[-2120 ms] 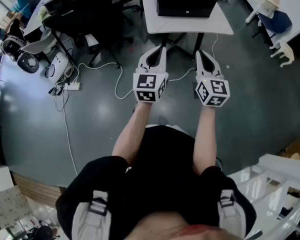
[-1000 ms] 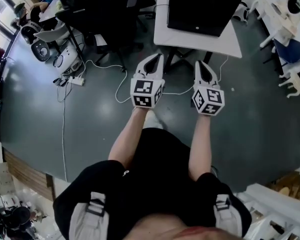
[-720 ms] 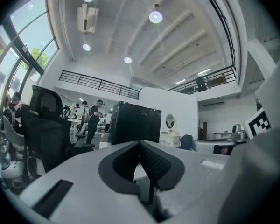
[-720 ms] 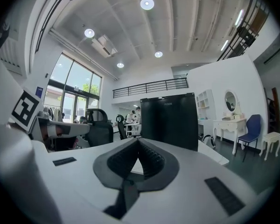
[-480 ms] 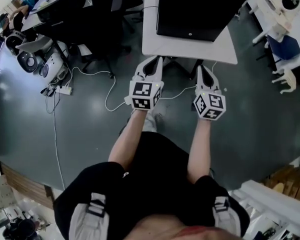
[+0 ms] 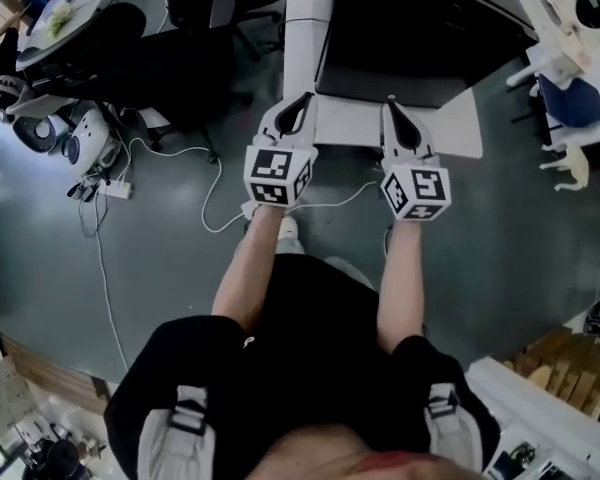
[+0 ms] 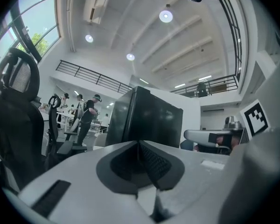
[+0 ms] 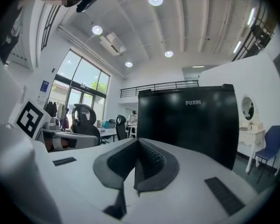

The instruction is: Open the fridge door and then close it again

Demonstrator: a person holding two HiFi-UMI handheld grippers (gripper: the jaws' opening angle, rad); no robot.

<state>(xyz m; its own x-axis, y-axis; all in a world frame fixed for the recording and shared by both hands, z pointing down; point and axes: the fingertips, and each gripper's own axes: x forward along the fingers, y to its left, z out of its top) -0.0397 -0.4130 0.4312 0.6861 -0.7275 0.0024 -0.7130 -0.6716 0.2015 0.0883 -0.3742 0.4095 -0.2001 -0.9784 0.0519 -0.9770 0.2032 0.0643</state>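
A black fridge [image 6: 420,28] stands shut on a white table [image 6: 302,28] straight ahead of me. It fills the middle of the right gripper view as the same black fridge [image 8: 191,125], and shows at an angle in the left gripper view [image 7: 144,120]. My left gripper [image 6: 298,103] and right gripper [image 6: 392,108] are held side by side, level, pointing at the fridge front, their tips over the table's near edge. Both are shut with nothing between the fingers, as the left gripper [image 7: 139,143] and right gripper [image 8: 137,141] show in their own views.
Dark office chairs [image 6: 170,58] and desks stand to the left, with cables [image 6: 210,198] and a power strip [image 6: 115,190] on the grey floor. A blue-seated chair [image 6: 570,98] is at the right, wooden steps [image 6: 570,358] at bottom right. People [image 7: 88,111] stand far off.
The fridge and its table have come closer in the head view. Both grippers have moved forward together and now reach over the table's near edge, still shut.
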